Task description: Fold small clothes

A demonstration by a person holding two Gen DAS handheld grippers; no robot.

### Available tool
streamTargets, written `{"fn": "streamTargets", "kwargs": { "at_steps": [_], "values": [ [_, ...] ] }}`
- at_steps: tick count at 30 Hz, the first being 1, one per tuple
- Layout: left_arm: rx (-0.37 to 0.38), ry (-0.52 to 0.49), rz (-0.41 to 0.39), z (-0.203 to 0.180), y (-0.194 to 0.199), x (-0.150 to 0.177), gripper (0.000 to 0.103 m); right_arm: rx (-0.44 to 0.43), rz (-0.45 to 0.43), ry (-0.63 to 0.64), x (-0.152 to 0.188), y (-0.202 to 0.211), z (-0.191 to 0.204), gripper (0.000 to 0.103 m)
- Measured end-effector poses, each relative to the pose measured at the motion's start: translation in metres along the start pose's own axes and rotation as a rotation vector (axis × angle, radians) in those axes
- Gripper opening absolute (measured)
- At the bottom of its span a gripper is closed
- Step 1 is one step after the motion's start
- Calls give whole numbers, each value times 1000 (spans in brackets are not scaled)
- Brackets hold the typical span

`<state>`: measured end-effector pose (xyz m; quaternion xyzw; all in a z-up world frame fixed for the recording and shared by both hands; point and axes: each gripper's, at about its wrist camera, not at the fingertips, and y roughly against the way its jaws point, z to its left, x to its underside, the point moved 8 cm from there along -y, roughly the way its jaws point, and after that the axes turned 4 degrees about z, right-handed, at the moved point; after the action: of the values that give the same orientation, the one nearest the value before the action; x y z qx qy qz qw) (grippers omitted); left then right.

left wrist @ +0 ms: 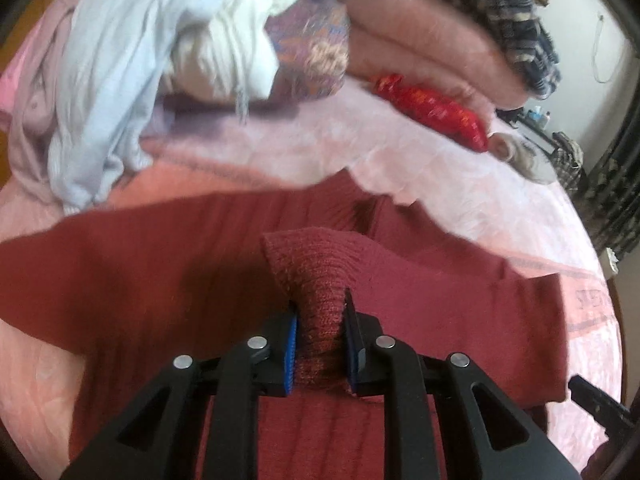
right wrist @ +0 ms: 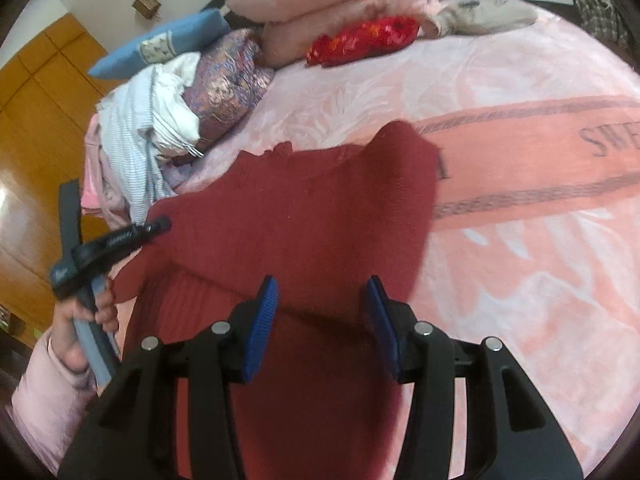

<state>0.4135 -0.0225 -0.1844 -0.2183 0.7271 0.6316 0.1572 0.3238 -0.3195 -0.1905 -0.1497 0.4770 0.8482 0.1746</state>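
A dark red knitted sweater [left wrist: 160,280] lies spread on the pink bed blanket [left wrist: 420,152]. My left gripper [left wrist: 320,320] is shut on a ribbed cuff of the red sweater [left wrist: 316,276] and holds it lifted above the body of the garment. In the right wrist view the same sweater [right wrist: 320,220] lies flat under my right gripper [right wrist: 322,292], which is open and empty just above the cloth. The left gripper [right wrist: 160,224] shows at the left edge of that view, held in a hand.
A pile of unfolded pale blue, white and pink clothes [left wrist: 120,80] lies at the far left. Folded pink blankets [left wrist: 420,32], a red patterned cushion [left wrist: 436,112] and a purple floral bundle [left wrist: 316,48] sit at the back. The blanket [right wrist: 520,160] lies bare to the right of the sweater.
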Motion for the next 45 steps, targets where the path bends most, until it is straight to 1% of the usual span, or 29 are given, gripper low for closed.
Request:
{"fn": "streamTargets", "kwargs": {
  "at_steps": [1, 4, 5, 6, 7, 8, 9, 12, 15, 17, 20, 21, 22, 24, 26, 29, 30, 31, 32, 35, 36, 37, 38, 39, 40, 42, 43, 44, 45],
  "values": [
    [-7, 2, 4, 2, -4, 2, 19, 13, 14, -13, -4, -11, -2, 45],
    [-44, 6, 10, 15, -18, 7, 21, 36, 35, -39, -8, -26, -9, 45],
    [-55, 6, 19, 20, -23, 8, 23, 47, 55, -47, -7, -33, -13, 42],
    [-65, 3, 33, 24, -29, 11, 24, 69, 69, -50, -4, -37, -16, 42],
    [-82, -2, 56, 28, -37, 15, 25, 111, 100, -44, 1, -44, -22, 39],
    [-89, -3, 64, 31, -42, 17, 28, 123, 104, -29, 4, -48, -24, 39],
    [-94, 0, 68, 34, -45, 19, 34, 134, 97, -7, 7, -50, -23, 39],
    [-91, 3, 66, 42, -46, 24, 43, 148, 81, 22, 11, -50, -22, 39],
    [-110, 10, 69, 54, -32, 26, 46, 145, 86, 6, 12, -45, -20, 39],
    [-115, 32, 13, 66, -10, 18, 45, 111, 68, -11, 9, -30, -9, 46],
    [-110, 18, -71, 64, 19, 5, 46, 72, 35, 12, 0, -20, 12, 46],
    [-102, 10, -75, 60, 21, 4, 47, 58, 44, 16, -2, -22, 20, 46],
    [-86, -11, -66, 50, 21, 5, 48, 62, 53, 18, -2, -25, 23, 46],
    [-78, -46, -45, 38, 12, 9, 49, 88, 69, 14, -2, -34, 23, 47],
    [-106, -85, -13, 29, -4, 17, 49, 99, 98, -12, 2, -46, 20, 47],
    [-150, -101, 82, 30, -38, 35, 49, 133, 143, -52, 12, -63, 6, 45],
    [-159, -96, 117, 35, -50, 42, 51, 138, 146, -52, 17, -62, 3, 45],
    [-147, -82, 107, 37, -52, 43, 53, 142, 144, -51, 19, -64, 1, 45],
    [-139, -68, 92, 40, -52, 43, 57, 149, 143, -49, 19, -65, 0, 45],
    [-103, -45, 98, 44, -44, 42, 57, 199, 166, -24, 18, -64, 6, 46],
    [-92, -35, 107, 48, -37, 41, 58, 212, 169, -26, 17, -60, 10, 49],
    [-84, -31, 109, 54, -30, 41, 60, 206, 166, -26, 16, -57, 15, 54],
    [-84, -30, 105, 62, -21, 39, 70, 182, 153, -19, 15, -52, 27, 57],
    [-89, -27, 97, 72, -12, 35, 84, 172, 147, -9, 14, -49, 37, 59],
    [-104, -18, 81, 92, 2, 33, 88, 175, 146, 6, 13, -47, 48, 63],
    [-128, 2, 57, 127, 18, 31, 92, 177, 145, 37, 12, -48, 67, 68],
    [-163, 17, 52, 155, 27, 30, 94, 175, 148, 56, 12, -51, 80, 73],
    [-196, 33, 53, 178, 34, 31, 95, 176, 151, 65, 11, -55, 88, 75],
    [-227, 54, 54, 203, 40, 32, 95, 181, 155, 77, 10, -60, 98, 75]
  ]
}}
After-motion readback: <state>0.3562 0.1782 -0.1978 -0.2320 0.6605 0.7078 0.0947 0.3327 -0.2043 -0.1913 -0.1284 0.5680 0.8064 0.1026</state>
